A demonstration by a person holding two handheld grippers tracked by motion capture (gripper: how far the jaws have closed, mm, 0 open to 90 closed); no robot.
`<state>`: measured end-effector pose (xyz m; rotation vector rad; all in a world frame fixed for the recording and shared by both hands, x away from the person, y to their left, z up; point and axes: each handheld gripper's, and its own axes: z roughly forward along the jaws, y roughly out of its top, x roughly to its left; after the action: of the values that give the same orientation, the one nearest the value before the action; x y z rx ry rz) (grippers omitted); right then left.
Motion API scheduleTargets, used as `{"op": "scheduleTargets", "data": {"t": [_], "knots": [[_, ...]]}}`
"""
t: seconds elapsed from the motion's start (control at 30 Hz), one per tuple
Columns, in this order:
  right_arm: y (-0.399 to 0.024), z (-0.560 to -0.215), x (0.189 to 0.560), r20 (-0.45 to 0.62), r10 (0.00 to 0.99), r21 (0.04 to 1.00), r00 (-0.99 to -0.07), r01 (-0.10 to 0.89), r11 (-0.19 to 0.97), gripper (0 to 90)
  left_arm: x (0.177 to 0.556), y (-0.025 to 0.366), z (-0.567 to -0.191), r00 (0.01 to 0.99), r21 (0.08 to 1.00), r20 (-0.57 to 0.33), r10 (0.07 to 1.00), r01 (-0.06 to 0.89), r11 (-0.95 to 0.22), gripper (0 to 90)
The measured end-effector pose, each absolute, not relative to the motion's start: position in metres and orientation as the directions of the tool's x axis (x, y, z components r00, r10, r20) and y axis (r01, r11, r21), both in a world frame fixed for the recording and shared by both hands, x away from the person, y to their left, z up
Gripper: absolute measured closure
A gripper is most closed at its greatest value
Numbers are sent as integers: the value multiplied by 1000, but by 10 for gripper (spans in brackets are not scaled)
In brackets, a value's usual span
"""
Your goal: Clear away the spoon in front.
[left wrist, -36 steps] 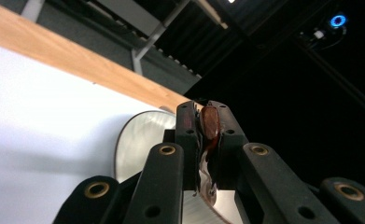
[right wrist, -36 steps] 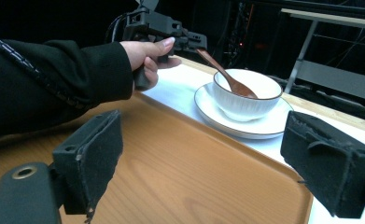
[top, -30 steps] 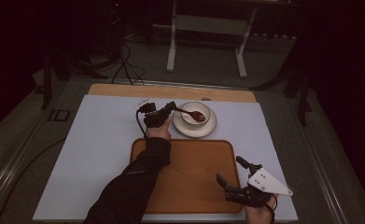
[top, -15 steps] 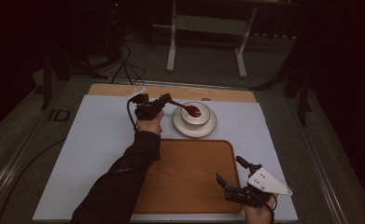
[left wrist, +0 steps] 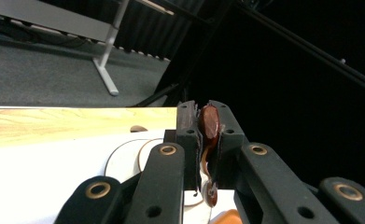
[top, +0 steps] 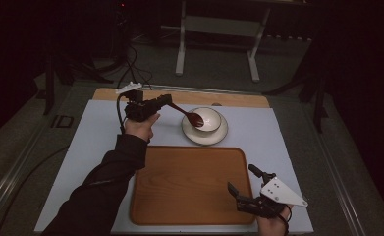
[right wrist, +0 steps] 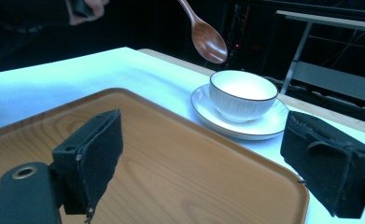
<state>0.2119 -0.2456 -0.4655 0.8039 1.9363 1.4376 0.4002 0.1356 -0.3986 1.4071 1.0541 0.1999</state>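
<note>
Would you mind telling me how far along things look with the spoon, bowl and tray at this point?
Done: the spoon is out of the bowl, gripped by the left gripper and held above it. In hand: the spoon is in the air, its head over the bowl's rim. Left, probably: the bowl and saucer sit on the table, the tray is bare, and the right gripper waits open at its corner.

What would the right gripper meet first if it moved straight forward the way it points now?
Probably the white bowl on its saucer. The right gripper, open, hovers over the wooden tray and aims across it at them. It might clear the tray's far rim; its height is unclear.
</note>
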Motion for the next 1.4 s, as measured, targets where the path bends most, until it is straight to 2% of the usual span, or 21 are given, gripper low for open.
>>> {"op": "scheduleTargets", "data": {"t": [0.4, 0.63, 0.8, 1.13, 1.4], "knots": [[-245, -465, 211, -106, 763, 965, -638, 118, 233, 128, 375, 165, -368, 655, 888, -385, 649, 455, 67, 833], [-244, -465, 211, -113, 762, 965, -637, 113, 237, 128, 367, 175, -368, 698, 884, -384, 605, 466, 23, 833], [-244, -465, 211, -115, 762, 964, -637, 113, 240, 128, 360, 180, -370, 748, 882, -352, 563, 466, -69, 833], [-243, -465, 211, -113, 763, 964, -637, 117, 240, 128, 350, 194, -374, 785, 867, -341, 518, 475, -149, 833], [-242, -466, 212, -117, 761, 963, -638, 116, 245, 128, 342, 202, -377, 834, 856, -339, 436, 466, -226, 833]]}}
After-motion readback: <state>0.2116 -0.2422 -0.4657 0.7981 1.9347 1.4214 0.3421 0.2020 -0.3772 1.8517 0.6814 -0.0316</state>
